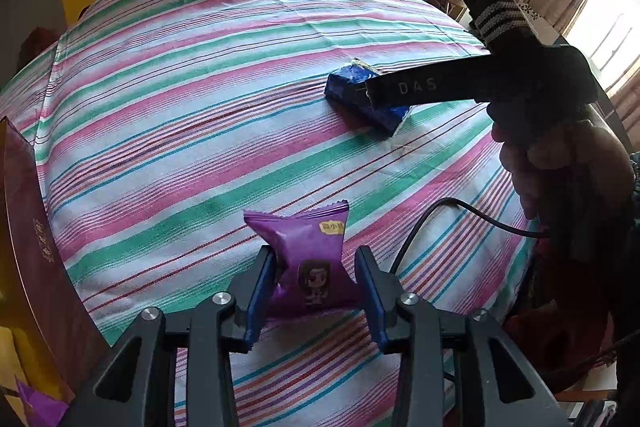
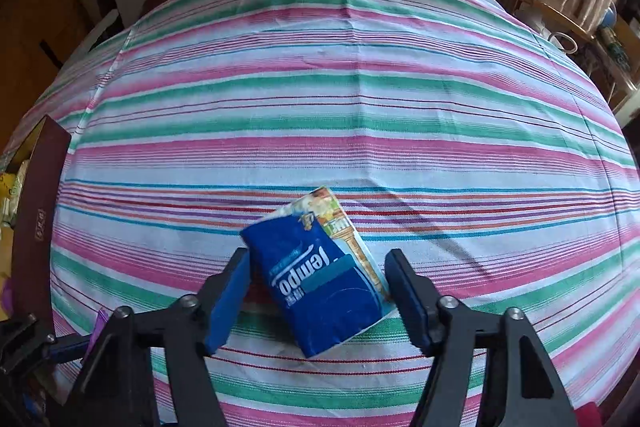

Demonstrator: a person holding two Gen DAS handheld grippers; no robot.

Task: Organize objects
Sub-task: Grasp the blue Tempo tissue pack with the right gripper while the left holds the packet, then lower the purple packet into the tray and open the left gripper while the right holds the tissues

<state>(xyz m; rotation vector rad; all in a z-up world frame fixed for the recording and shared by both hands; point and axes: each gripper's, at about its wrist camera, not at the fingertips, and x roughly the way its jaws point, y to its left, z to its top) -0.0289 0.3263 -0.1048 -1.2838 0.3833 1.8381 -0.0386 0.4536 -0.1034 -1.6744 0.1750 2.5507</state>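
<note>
Striped pink-green cloth desk. Left tool spread around purple foil snack packet. Right tool spread around blue tissue pack.

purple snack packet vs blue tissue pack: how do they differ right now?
Colour and print: the purple snack packet carries a cartoon figure; the blue tissue pack has white Tempo lettering.
Shape: the packet is a puffy pillow with crimped ends; the tissue pack is a flat rectangular block.
Pose: the packet stands up off the cloth; the tissue pack lies flat, skewed.
Shared: each sits on the striped tablecloth between open jaws, the packet in the left gripper, the pack in the right gripper.
</note>
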